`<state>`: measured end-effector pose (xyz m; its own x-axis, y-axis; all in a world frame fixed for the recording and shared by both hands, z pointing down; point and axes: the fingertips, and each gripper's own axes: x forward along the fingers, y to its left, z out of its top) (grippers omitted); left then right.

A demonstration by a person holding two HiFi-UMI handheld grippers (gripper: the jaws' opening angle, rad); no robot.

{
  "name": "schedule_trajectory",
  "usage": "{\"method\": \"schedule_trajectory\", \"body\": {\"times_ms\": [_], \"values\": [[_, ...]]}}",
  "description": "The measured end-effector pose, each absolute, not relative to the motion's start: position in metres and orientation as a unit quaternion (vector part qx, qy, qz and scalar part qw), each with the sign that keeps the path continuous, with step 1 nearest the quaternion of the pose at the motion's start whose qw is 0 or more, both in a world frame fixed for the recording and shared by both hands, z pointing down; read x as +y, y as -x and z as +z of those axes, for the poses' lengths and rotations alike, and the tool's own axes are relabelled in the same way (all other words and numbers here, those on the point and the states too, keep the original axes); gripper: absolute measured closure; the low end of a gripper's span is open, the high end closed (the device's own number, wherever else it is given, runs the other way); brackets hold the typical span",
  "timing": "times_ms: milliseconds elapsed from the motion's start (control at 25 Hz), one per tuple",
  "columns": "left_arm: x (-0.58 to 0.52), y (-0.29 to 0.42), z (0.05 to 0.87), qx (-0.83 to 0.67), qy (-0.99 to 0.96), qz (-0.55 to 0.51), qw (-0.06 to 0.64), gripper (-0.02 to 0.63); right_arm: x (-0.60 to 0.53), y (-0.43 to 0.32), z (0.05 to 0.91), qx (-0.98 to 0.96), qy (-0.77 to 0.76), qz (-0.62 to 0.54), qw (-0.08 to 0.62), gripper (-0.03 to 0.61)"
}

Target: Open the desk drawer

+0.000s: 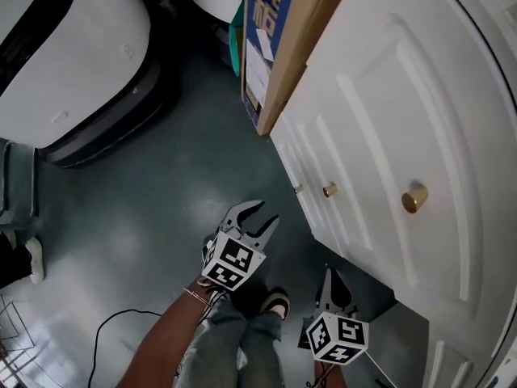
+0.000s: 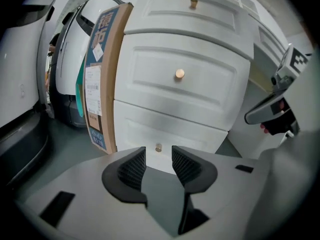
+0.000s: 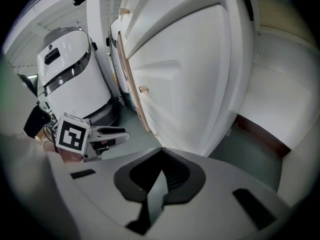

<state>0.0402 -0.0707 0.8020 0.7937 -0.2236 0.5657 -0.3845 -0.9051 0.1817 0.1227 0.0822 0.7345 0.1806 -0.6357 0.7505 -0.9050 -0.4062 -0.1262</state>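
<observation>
While the left gripper (image 2: 158,157) hangs with its jaws moderately apart and nothing between them, the small brass knob (image 2: 158,148) of the lowest desk drawer (image 2: 165,131) shows right in the gap, clearly beyond the pads, not touched. The drawer is shut, at the bottom of the white stack, just above the floor (image 1: 161,208) and beside a leaning cardboard box (image 2: 102,84). To do the reach well, I would keep the knob centred between the jaws, push straight in until the ribbed pads flank it, close firmly behind its head, then pull squarely outward so the drawer does not bind. The right gripper (image 3: 162,158) is closed on nothing and sits low, off the corner of the drawers; it should keep out of the drawer's path.
</observation>
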Motion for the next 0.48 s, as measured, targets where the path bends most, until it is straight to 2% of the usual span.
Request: {"method": "schedule_trajectory", "body": {"times_ms": [480], "values": [[-0.074, -0.102, 0.880, -0.103, -0.944, 0.286, 0.126, 0.454, 0.087, -0.130, 0.800, -0.513, -0.737, 0.400, 0.185, 0.572]]}}
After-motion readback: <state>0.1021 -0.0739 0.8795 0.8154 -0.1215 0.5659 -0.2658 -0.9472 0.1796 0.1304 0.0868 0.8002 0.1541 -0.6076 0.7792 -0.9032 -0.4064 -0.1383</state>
